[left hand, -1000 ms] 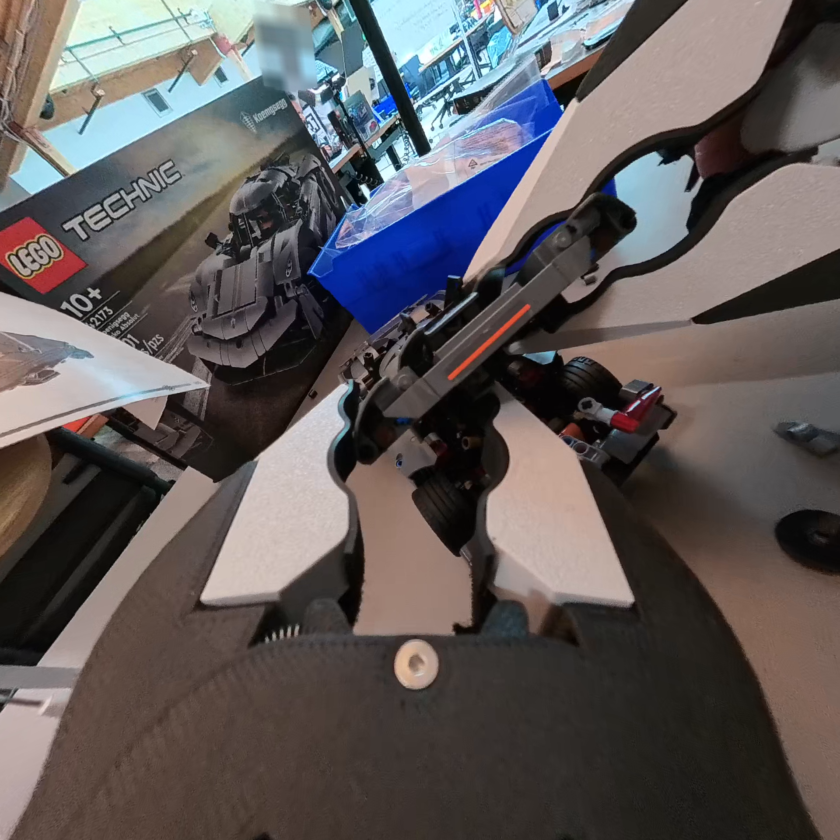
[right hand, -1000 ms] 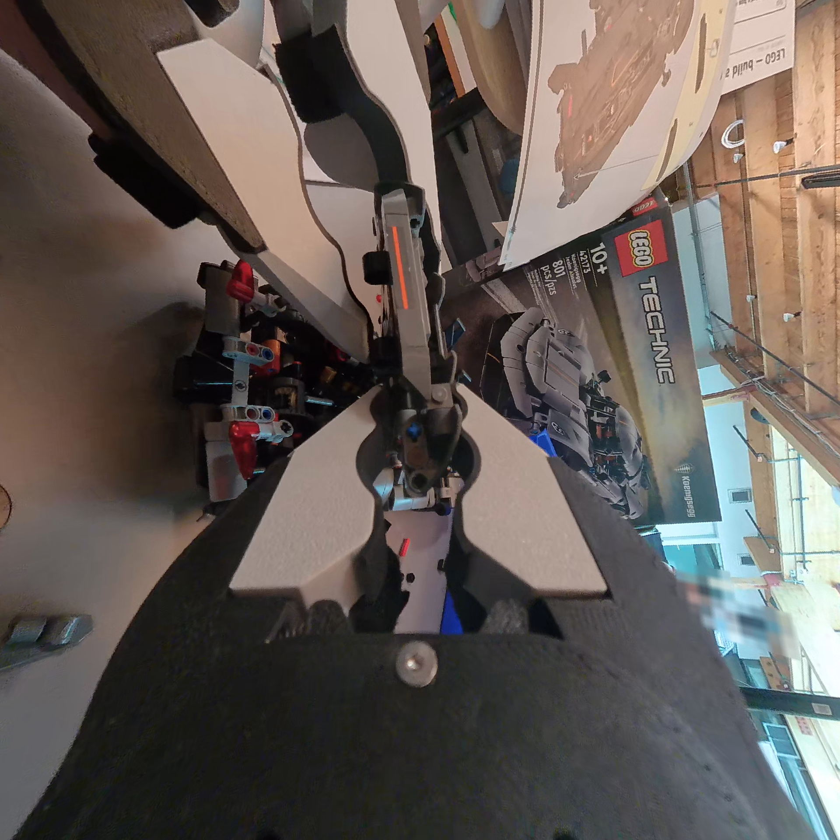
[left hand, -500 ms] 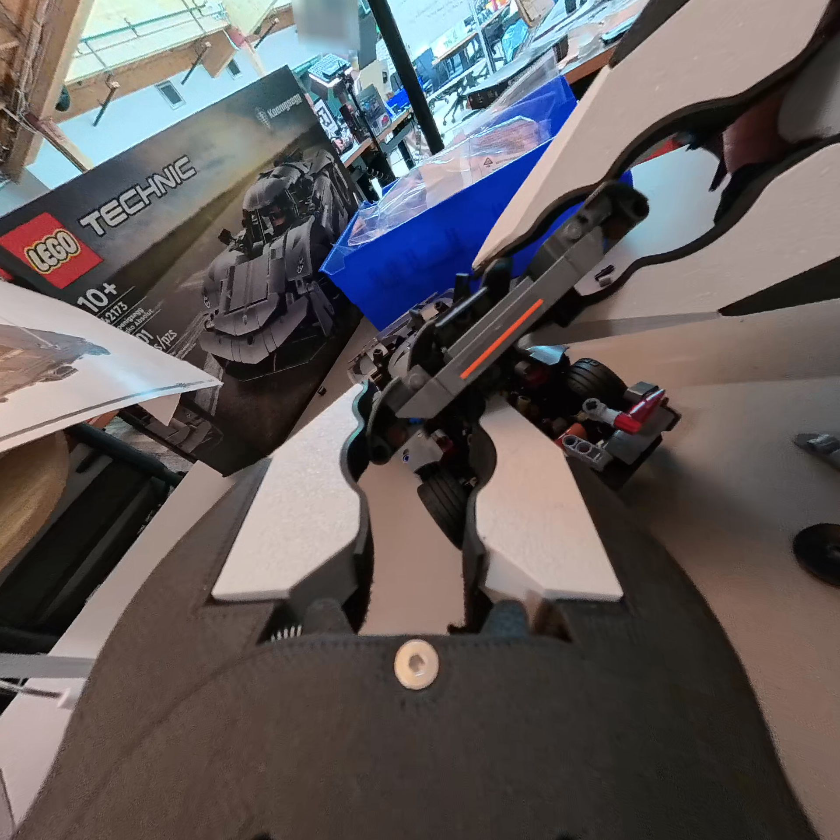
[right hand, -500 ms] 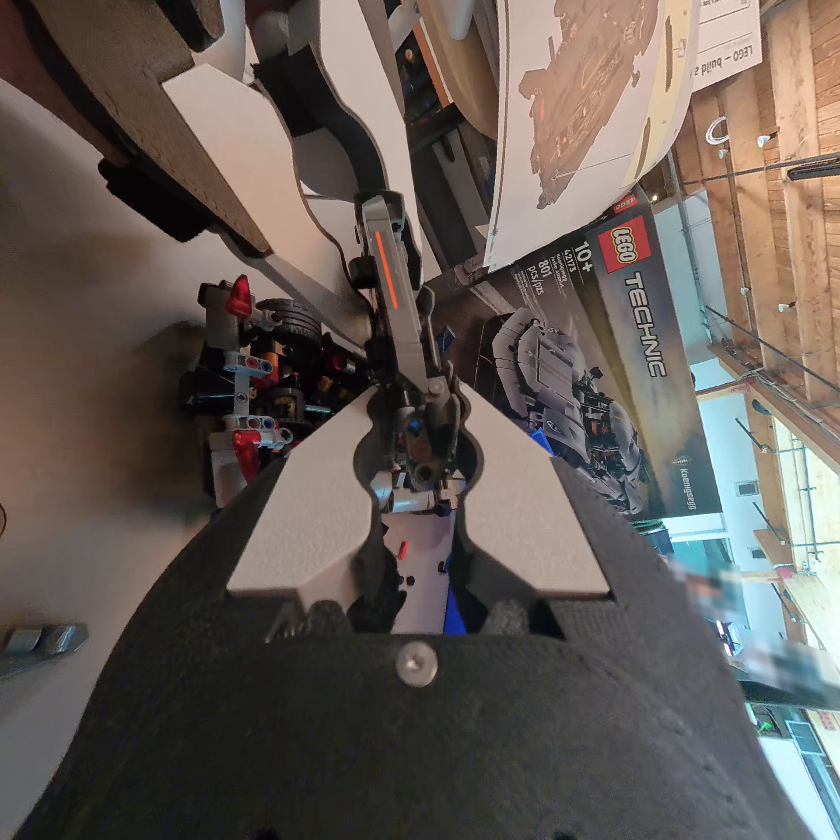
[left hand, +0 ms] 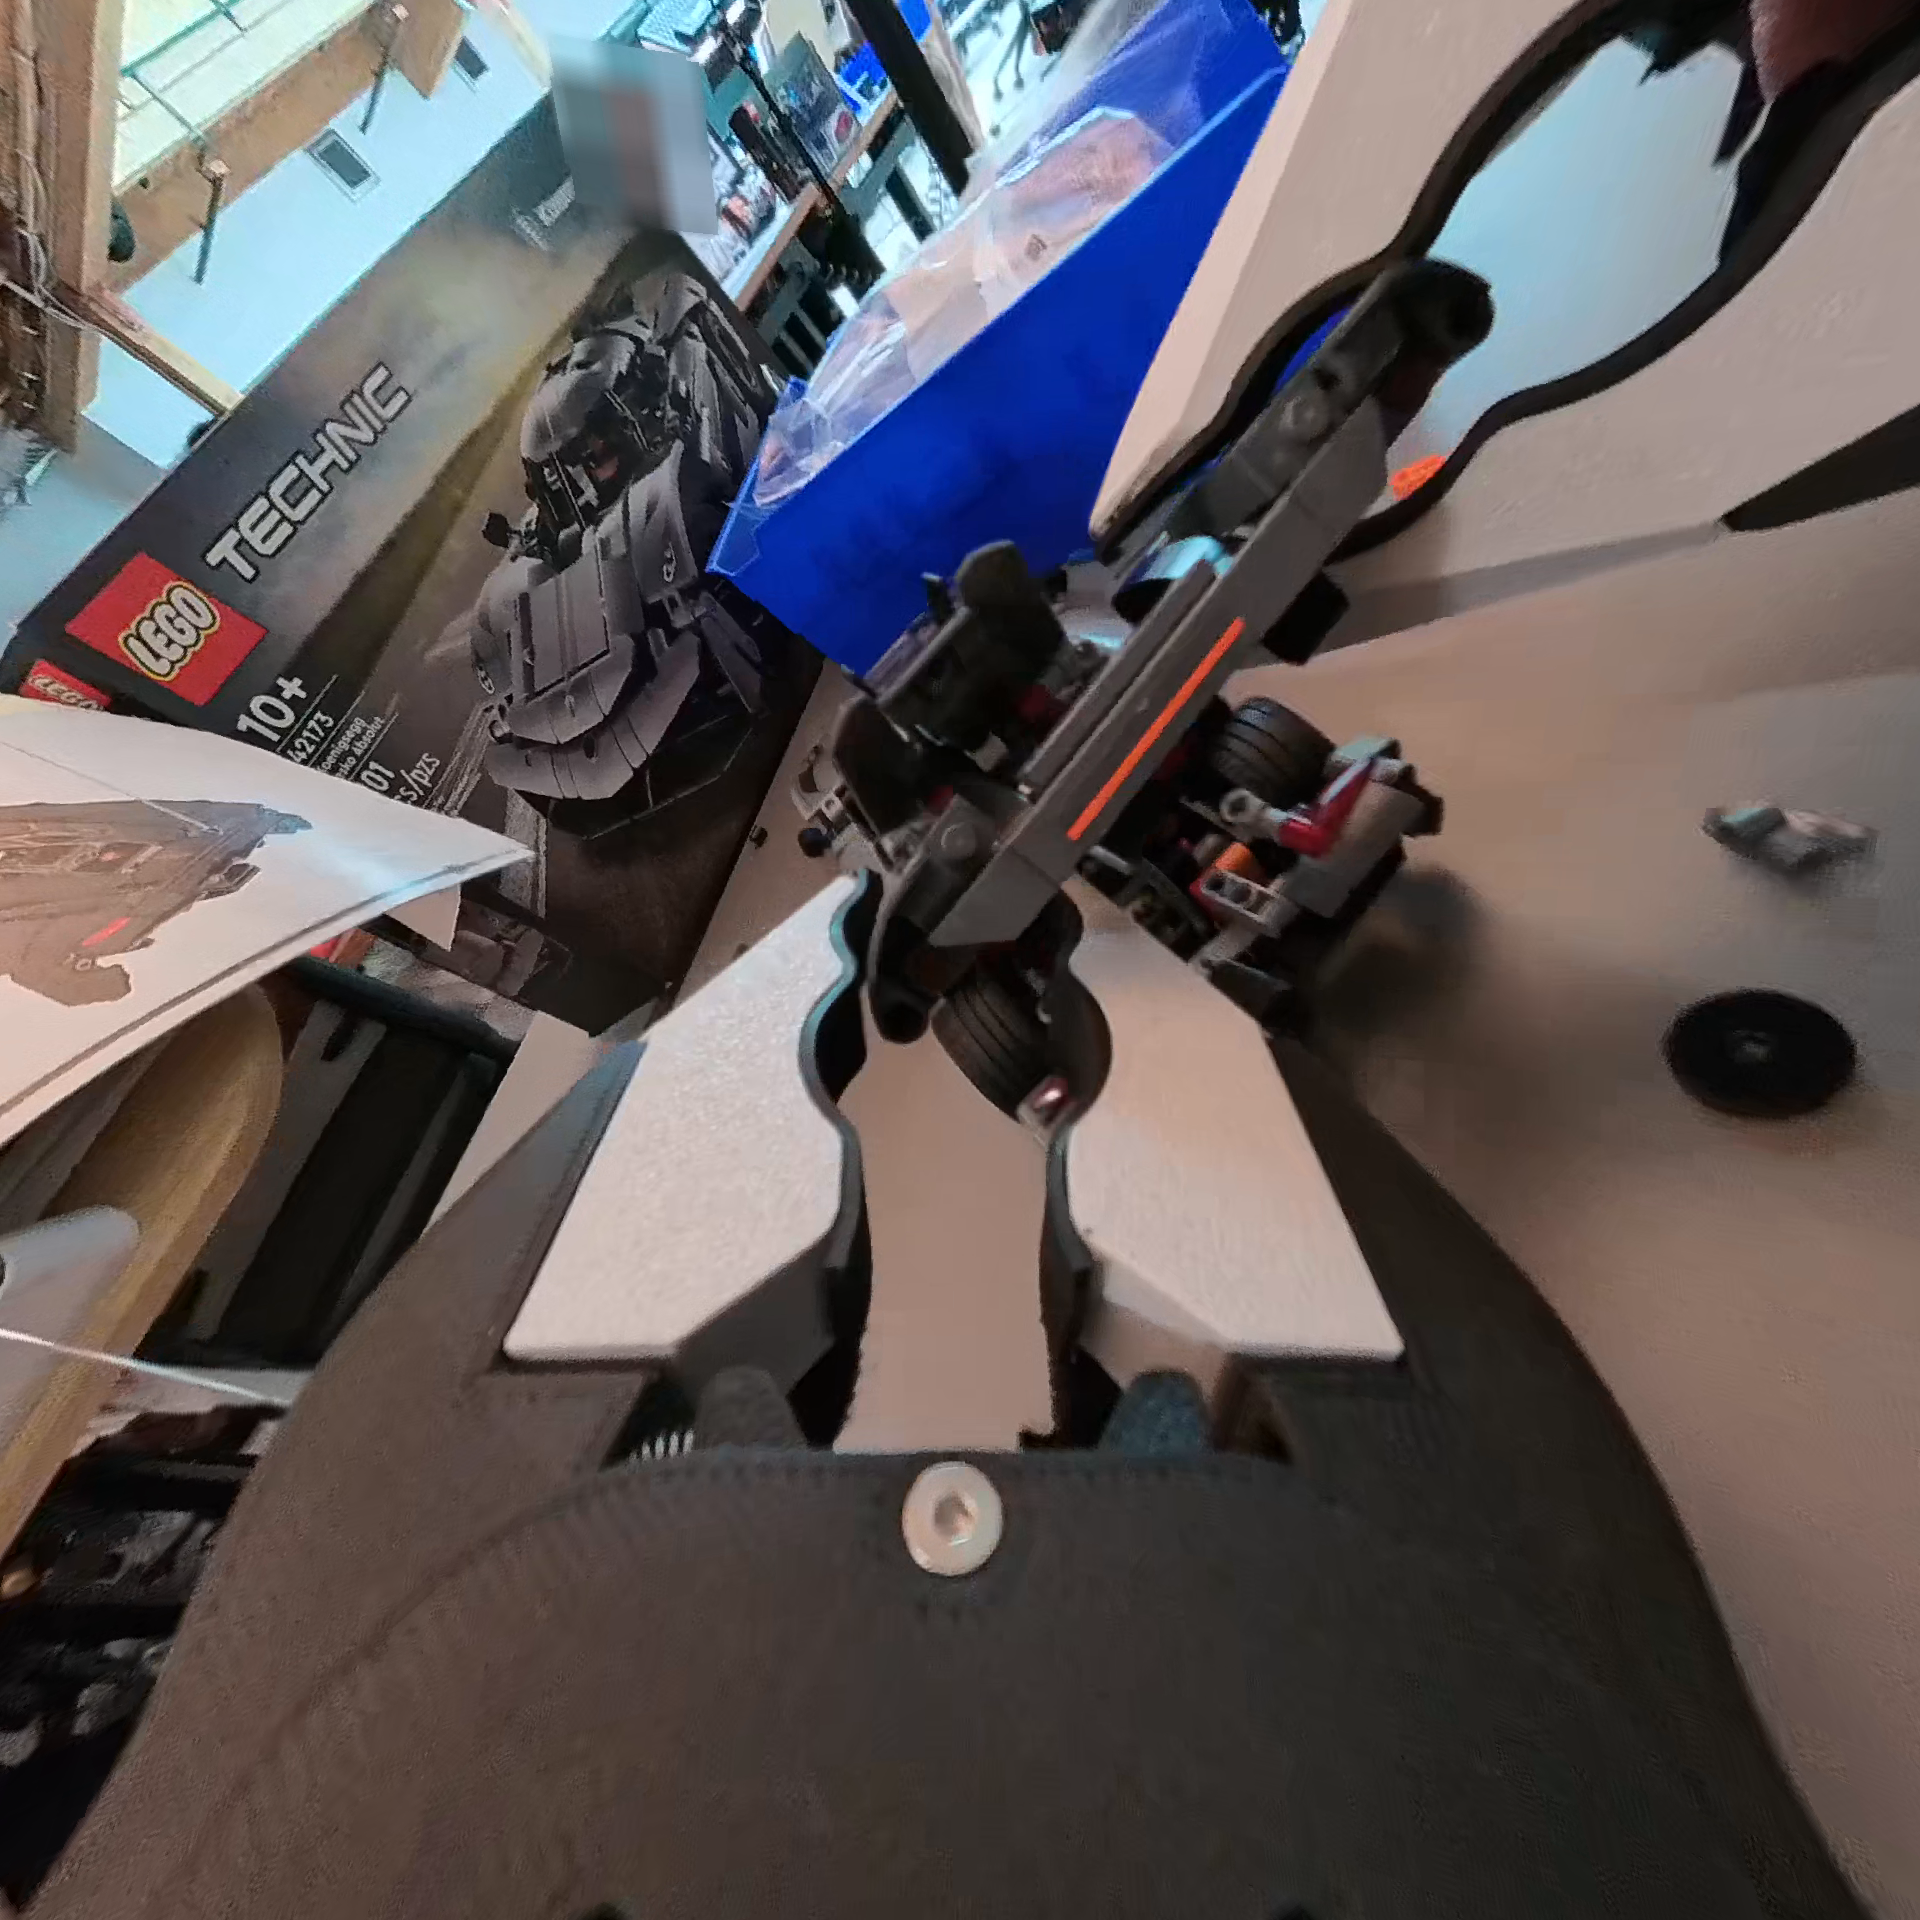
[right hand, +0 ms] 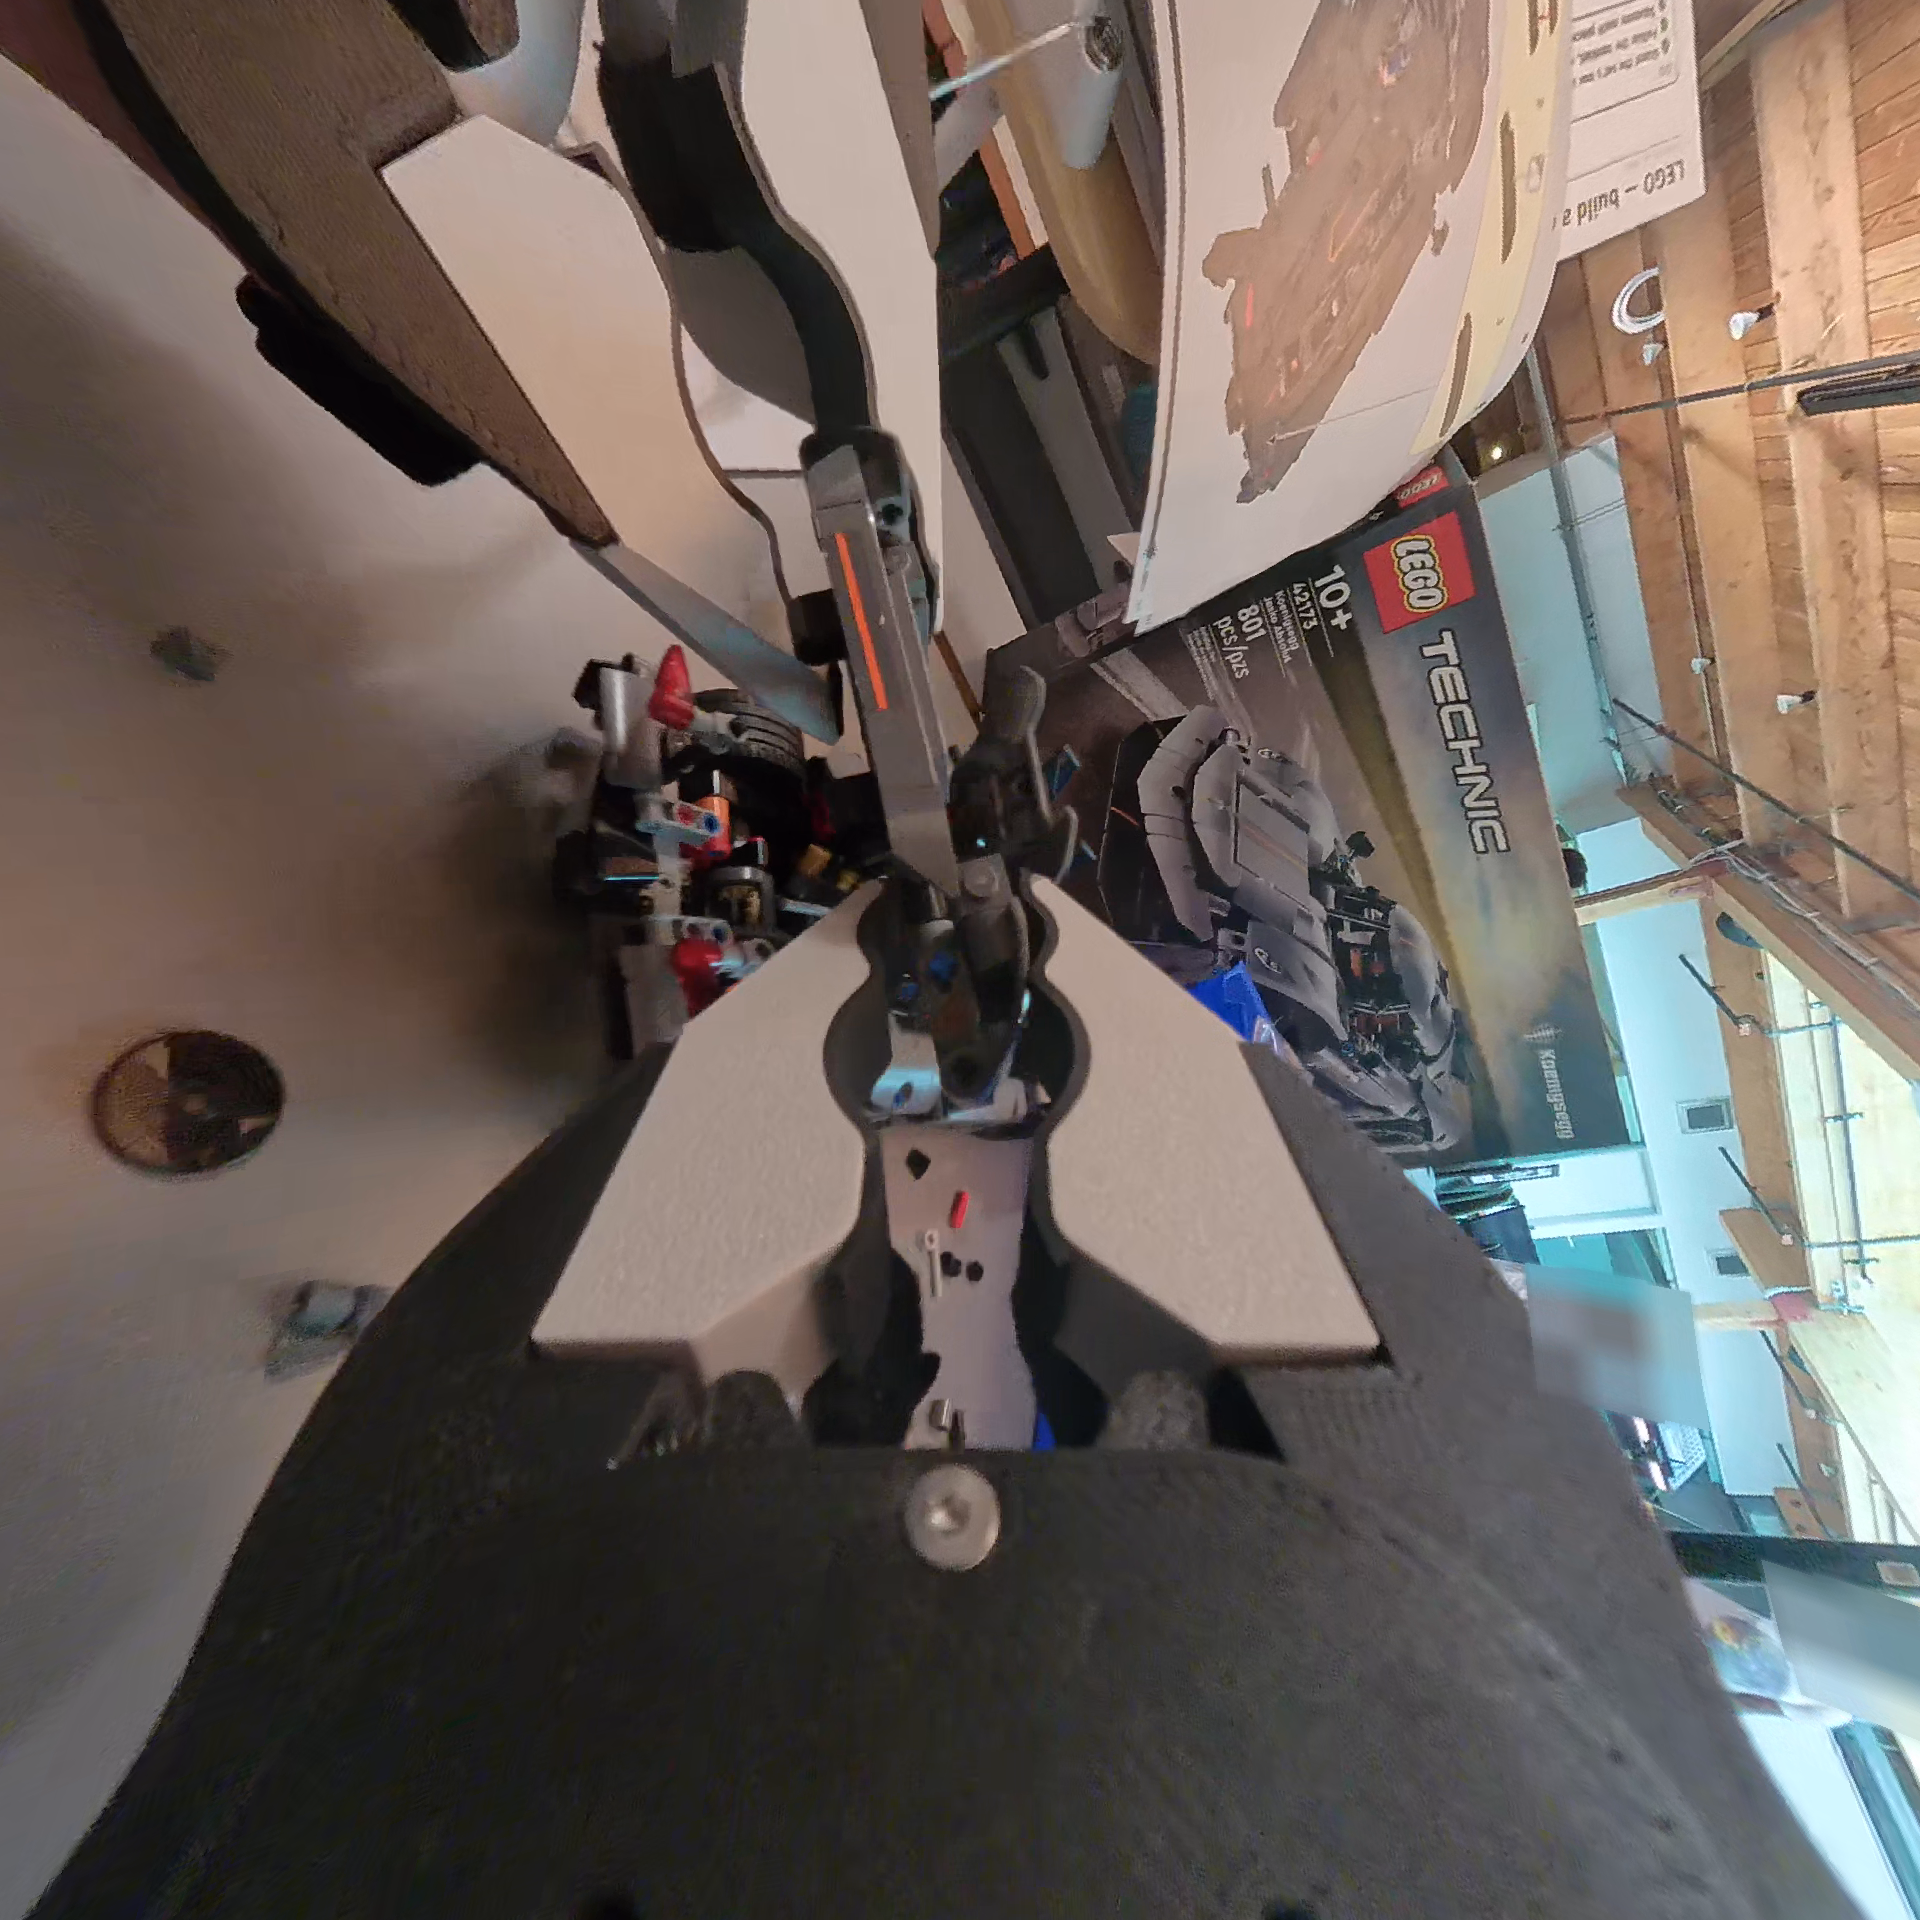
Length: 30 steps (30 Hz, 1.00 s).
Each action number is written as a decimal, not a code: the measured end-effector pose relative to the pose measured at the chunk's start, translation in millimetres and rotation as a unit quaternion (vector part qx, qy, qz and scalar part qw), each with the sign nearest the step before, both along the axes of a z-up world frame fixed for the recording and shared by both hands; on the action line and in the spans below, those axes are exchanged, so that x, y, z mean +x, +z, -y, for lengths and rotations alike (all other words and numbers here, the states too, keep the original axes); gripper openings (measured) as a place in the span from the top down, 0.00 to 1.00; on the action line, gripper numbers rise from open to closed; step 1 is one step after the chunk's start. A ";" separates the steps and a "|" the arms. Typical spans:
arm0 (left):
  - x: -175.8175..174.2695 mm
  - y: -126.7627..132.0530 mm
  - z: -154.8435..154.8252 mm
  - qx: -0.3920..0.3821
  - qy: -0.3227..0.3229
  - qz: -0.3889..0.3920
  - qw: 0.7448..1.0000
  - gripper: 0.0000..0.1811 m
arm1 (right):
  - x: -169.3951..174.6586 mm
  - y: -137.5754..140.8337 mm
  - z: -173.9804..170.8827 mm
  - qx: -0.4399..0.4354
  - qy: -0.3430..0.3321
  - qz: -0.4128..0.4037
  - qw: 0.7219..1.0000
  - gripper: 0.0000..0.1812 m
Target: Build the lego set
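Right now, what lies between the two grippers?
In both wrist views, a long grey panel with an orange stripe spans the gap: the left gripper grips one end, the right gripper the other. The car chassis sits beside it.

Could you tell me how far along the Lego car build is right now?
Done: the chassis on the table carries wheels and red rear pieces. In hand: both grippers, left and right, clamp the long grey panel above it. Left: seating that panel, plus loose parts such as the black disc.
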<state>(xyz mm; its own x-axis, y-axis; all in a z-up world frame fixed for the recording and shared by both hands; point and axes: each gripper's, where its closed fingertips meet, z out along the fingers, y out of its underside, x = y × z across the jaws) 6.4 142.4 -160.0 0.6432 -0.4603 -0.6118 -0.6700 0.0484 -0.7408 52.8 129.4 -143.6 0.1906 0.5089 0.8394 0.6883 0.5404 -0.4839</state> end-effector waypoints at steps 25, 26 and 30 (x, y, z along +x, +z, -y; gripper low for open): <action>-82.1 -52.4 98.9 -0.075 0.069 -0.104 0.989 0.87 | -85.2 -40.5 116.0 -0.032 0.051 0.127 0.990 0.92; -94.2 -52.4 103.5 -0.077 0.081 -0.107 0.988 0.87 | -96.2 -41.0 119.2 -0.030 0.058 0.132 0.989 0.92; -148.6 -56.9 125.9 -0.094 0.130 -0.118 0.980 0.87 | -146.7 -44.7 137.7 -0.029 0.085 0.146 0.985 0.92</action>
